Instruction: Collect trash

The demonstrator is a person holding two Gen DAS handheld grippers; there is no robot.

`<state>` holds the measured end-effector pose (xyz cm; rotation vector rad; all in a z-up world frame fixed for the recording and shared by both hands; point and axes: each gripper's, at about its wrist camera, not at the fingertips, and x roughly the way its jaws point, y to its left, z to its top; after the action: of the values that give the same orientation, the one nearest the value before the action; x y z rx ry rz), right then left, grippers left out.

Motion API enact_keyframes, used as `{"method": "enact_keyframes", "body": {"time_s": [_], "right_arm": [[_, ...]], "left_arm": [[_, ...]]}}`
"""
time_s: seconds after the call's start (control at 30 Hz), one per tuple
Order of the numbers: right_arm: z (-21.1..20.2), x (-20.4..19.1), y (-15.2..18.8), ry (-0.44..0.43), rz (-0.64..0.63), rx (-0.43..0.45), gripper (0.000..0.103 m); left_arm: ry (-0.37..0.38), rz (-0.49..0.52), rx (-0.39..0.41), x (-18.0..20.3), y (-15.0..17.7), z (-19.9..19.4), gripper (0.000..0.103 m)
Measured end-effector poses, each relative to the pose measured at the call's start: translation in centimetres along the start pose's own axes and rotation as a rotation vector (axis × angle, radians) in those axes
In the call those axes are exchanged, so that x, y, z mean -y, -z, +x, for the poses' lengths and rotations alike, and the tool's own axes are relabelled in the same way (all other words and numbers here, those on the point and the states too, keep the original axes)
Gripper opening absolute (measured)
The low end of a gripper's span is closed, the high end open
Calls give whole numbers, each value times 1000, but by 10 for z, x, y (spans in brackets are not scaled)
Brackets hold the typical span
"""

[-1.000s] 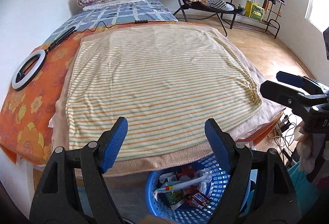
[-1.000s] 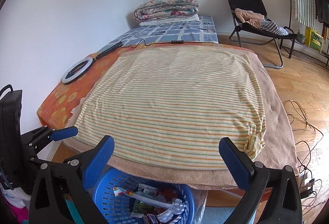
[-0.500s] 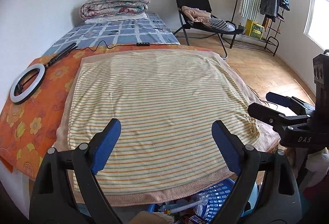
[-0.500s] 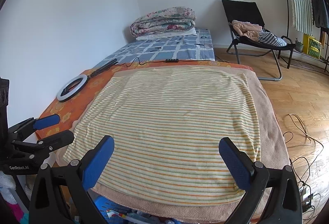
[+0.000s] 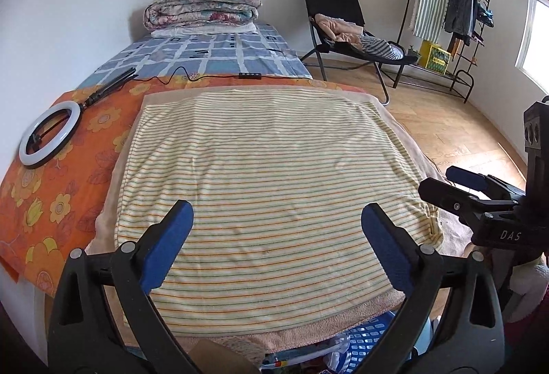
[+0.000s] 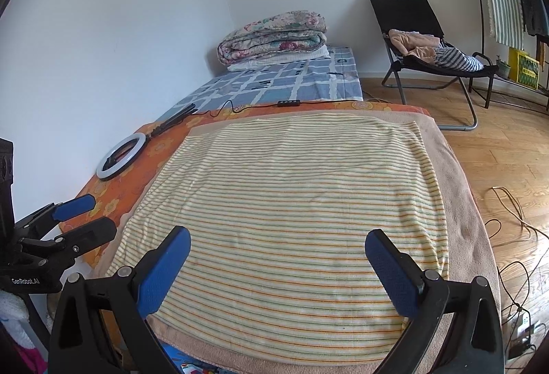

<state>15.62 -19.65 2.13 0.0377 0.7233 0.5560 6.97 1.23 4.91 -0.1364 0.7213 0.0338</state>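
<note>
Left hand-held gripper (image 5: 276,247) was over the near edge of the bed (image 5: 44,202), jaws wide and opening, nothing between the blue pads. Right hand-held gripper (image 6: 277,265) sat alongside, jaws also spread wide apart, nothing between them; both pointed down at the striped towel (image 5: 267,174). Each gripper showed in the other's view at the frame edge, just beside each other.

Trash: blue basket (image 5: 370,338) was on the floor below the foot of the bed, mostly hidden under the overhanging beige towel (image 5: 391,300); only a slice of rim and some wrappers (image 5: 284,362) inside were visible in the left view. In the right view it was barely a sliver at the bottom edge.

Striped towel lay flat, no litter seen on it. Ring light (image 5: 49,137) lay on the orange floral sheet at the left, cable running toward the folded quilt (image 5: 202,8). Folding chair (image 5: 343,27) with clothes stood on the wood floor (image 5: 446,126) past the bed.
</note>
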Motion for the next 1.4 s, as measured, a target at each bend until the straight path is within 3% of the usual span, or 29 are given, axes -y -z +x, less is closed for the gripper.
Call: {"method": "enact_keyframes", "body": {"time_s": [0.7, 1.4], "right_arm": [[17, 13, 9, -6, 79, -72, 103], [21, 5, 14, 13, 41, -88, 103]], "left_arm": [[-11, 35, -18, 7, 10, 1, 102], [-15, 38, -27, 6, 14, 3, 102]]}}
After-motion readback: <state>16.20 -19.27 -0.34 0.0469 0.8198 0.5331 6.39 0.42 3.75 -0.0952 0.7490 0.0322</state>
